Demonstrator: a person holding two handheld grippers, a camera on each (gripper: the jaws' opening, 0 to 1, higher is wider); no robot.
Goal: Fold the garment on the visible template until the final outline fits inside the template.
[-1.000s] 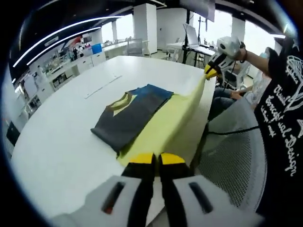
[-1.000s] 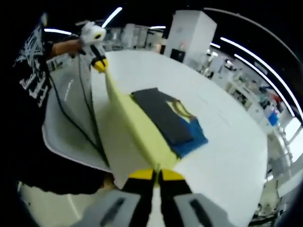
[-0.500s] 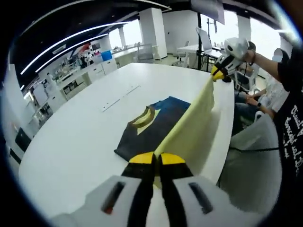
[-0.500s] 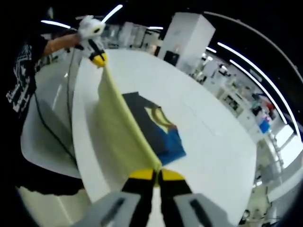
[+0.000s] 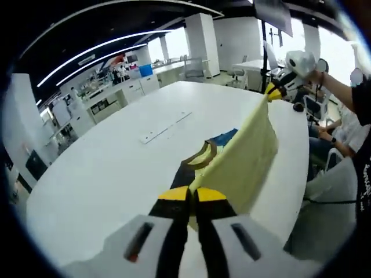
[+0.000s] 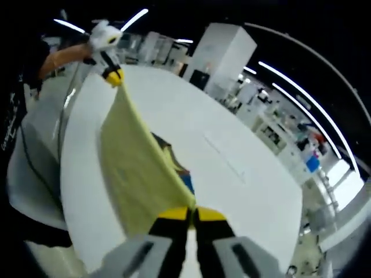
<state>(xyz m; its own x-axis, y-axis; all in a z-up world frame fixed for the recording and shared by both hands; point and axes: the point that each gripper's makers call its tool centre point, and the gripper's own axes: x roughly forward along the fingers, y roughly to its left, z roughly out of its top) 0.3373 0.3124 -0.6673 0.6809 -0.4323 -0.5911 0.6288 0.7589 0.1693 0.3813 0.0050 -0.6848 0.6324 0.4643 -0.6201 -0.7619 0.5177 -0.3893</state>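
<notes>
Now yellow garment (image 5: 246,159) lifted, hides table (image 5: 110,168) ctr.

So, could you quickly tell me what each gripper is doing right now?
Left gripper: shut on a corner of the yellow cloth, lifted off the table.
Right gripper: shut on the cloth's other corner.

The garment (image 5: 243,159) hangs stretched between the left gripper (image 5: 192,196) and the right gripper (image 5: 271,92), each clamped on one corner, with its lifted part above the rest of it lying on the table (image 5: 116,168). In the right gripper view the raised sheet (image 6: 136,168) stands between the right gripper (image 6: 192,213) near the camera and the left gripper (image 6: 114,76) farther off. A chair (image 5: 324,208) sits just off the table's edge, beside the person.
</notes>
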